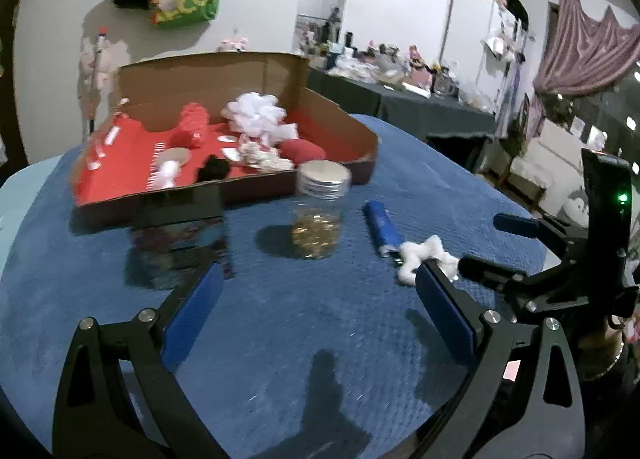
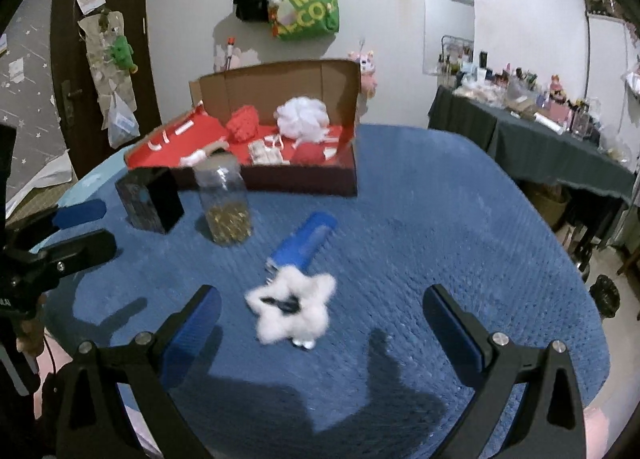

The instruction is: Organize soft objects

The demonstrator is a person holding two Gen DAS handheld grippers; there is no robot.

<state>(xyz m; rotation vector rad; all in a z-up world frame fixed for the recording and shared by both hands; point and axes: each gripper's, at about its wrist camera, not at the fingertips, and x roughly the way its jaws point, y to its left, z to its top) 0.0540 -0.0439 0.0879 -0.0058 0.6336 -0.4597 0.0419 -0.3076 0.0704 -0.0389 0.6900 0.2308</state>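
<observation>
A white fluffy star-shaped hair clip lies on the blue blanket, just ahead of my right gripper, which is open and empty around it. The clip also shows in the left wrist view. A red-lined cardboard box at the back holds a white mesh pouf, a red pouf and other soft items. My left gripper is open and empty over the blanket; it also shows at the left of the right wrist view. The right gripper shows in the left wrist view.
A blue lighter-like tube lies beside the clip. A clear jar with a metal lid and gold contents and a dark box stand before the cardboard box. A cluttered dark table stands to the right.
</observation>
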